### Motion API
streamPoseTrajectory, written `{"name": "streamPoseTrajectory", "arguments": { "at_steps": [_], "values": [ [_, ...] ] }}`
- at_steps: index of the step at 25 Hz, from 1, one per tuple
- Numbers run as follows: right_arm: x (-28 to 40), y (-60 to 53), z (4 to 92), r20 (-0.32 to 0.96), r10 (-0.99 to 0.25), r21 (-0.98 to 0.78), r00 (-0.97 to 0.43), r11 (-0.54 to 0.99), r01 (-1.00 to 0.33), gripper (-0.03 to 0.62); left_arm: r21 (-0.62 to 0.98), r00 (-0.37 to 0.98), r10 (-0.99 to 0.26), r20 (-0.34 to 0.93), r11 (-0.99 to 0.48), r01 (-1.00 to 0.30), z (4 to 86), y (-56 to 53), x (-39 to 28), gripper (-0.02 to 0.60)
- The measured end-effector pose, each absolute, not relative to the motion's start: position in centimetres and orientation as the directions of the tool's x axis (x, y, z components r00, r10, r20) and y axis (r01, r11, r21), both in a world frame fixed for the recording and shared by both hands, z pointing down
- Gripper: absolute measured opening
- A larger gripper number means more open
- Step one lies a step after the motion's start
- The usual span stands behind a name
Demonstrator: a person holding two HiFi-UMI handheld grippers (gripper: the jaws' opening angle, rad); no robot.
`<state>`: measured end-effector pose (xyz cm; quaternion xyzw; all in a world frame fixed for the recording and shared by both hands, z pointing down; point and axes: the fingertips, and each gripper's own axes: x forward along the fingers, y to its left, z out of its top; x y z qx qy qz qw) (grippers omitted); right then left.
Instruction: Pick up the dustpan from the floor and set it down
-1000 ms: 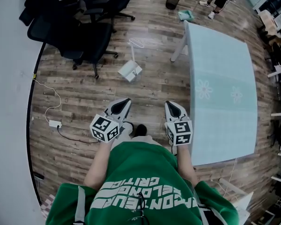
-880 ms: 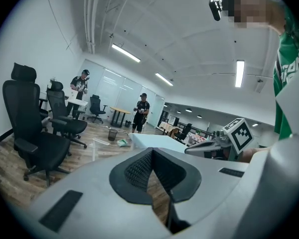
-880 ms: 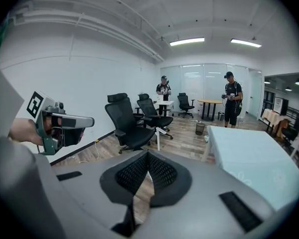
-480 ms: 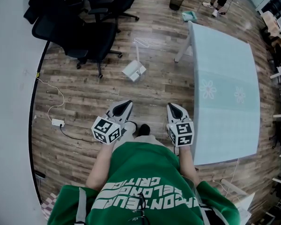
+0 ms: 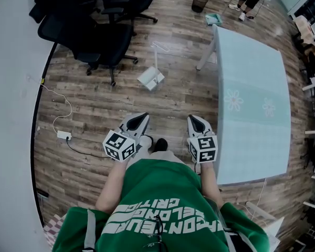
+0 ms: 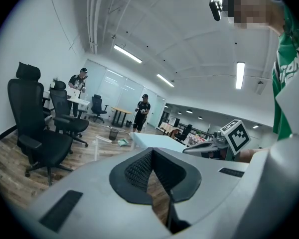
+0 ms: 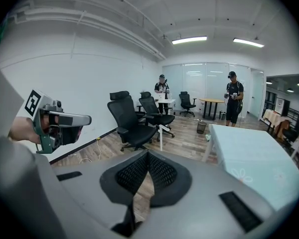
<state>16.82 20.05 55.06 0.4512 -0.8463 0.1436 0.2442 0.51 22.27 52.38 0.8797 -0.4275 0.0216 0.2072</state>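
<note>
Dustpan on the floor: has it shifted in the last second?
No. The dustpan lies just as far from the table leg as before; only the head view itself drifted.

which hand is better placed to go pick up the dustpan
Left, probably. The dustpan stands on the floor ahead, nearer the left gripper than the right gripper, which is close beside the table. Both have their jaws shut and empty, so neither has a head start there.
</note>
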Motion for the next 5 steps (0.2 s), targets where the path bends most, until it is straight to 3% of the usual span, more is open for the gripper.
{"name": "streamPoseTrajectory", "arguments": {
  "at_steps": [5],
  "values": [
    [17.12, 19.98, 55.01, 0.540, -0.697, -0.021, -0.473, 0.550, -0.835, 0.008, 0.345, 0.631, -0.745, 0.217, -0.546, -0.763, 52.39, 22.54, 0.51, 0.002]
  ]
}}
